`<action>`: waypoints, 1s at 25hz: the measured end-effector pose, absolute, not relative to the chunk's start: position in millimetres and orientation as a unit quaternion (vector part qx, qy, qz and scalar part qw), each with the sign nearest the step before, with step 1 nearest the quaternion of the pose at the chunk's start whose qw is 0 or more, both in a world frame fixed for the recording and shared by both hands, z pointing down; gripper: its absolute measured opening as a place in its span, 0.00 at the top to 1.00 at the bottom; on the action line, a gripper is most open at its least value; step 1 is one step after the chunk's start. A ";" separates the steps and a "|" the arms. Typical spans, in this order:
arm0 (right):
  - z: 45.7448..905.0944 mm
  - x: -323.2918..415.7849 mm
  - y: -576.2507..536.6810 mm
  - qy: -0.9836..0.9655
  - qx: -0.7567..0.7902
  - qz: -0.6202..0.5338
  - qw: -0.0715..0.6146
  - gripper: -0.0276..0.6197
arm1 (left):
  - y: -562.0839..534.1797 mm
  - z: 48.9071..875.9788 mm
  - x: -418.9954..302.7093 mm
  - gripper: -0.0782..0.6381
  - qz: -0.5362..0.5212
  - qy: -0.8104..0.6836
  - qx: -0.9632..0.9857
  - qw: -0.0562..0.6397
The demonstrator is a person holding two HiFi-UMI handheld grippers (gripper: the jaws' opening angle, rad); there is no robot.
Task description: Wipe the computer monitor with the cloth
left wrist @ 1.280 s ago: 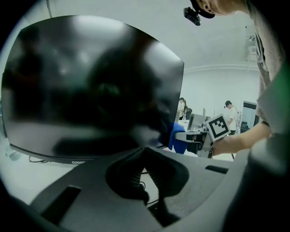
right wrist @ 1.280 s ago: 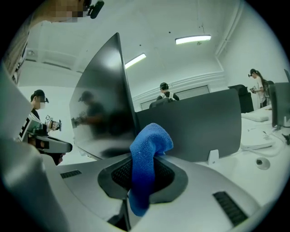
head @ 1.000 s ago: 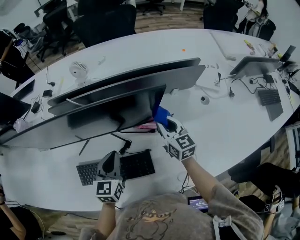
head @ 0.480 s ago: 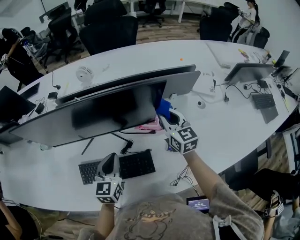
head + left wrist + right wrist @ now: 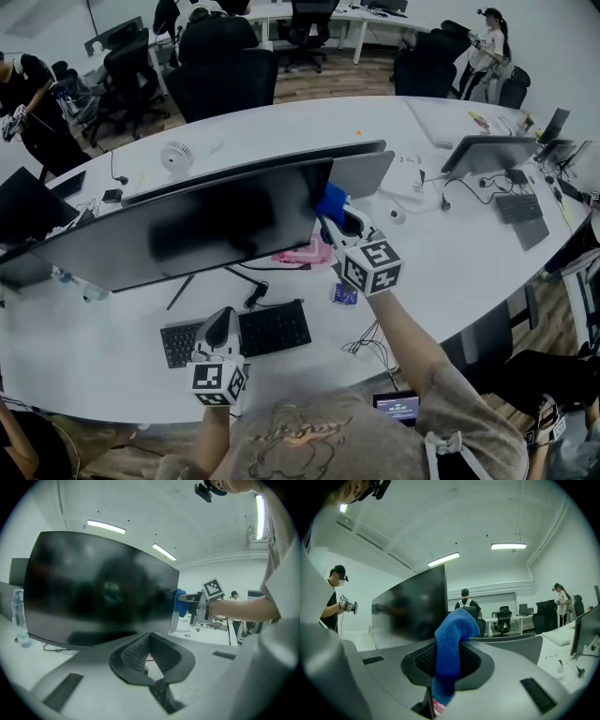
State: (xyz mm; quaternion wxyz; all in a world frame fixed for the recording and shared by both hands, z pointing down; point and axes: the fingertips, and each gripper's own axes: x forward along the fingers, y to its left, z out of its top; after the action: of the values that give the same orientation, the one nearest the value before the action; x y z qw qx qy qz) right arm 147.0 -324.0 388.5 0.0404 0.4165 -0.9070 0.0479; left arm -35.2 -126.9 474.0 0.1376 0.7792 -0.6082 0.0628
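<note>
A wide dark monitor (image 5: 187, 230) stands across the white desk (image 5: 469, 244), its screen off. My right gripper (image 5: 339, 221) is shut on a blue cloth (image 5: 330, 201), held at the screen's upper right corner. In the right gripper view the blue cloth (image 5: 452, 653) sticks up between the jaws, just right of the monitor (image 5: 412, 606) edge. My left gripper (image 5: 217, 328) hangs low over the black keyboard (image 5: 246, 334), jaws shut with nothing in them. From the left gripper view I see the monitor (image 5: 98, 592), the cloth (image 5: 179, 601) and the left gripper (image 5: 149, 654).
A second monitor (image 5: 370, 169) stands behind the first. A pink item (image 5: 305, 253) lies under the screen, a small blue packet (image 5: 343, 294) beside it. A white fan (image 5: 176, 157), a laptop (image 5: 487, 150) and cables sit farther off. Office chairs (image 5: 220, 70) and people ring the desk.
My right gripper has lifted the blue cloth up along the monitor's right edge to its upper corner. The left gripper has stayed over the keyboard.
</note>
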 end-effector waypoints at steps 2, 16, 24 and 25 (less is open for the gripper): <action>379.1 146.5 -323.3 -0.907 0.418 0.042 0.039 0.86 | -124.0 472.1 -34.9 0.88 0.059 -0.606 0.781 0.135; 310.5 145.1 -322.3 -0.905 0.424 0.002 0.024 0.86 | -109.3 454.8 -35.5 0.88 0.029 -0.607 0.786 0.113; 289.4 145.7 -322.5 -0.904 0.426 -0.010 0.024 0.86 | -102.9 445.4 -34.8 0.88 0.025 -0.607 0.787 0.103; 287.5 146.2 -322.7 -0.905 0.425 -0.011 0.025 0.86 | -101.8 444.8 -34.8 0.88 0.025 -0.608 0.787 0.102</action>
State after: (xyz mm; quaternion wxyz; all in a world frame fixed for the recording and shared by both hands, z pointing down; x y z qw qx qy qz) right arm 146.2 -322.7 287.5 0.0252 0.4254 -0.9046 -0.0115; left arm -34.8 -101.8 444.8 0.1020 0.7867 -0.6083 0.0253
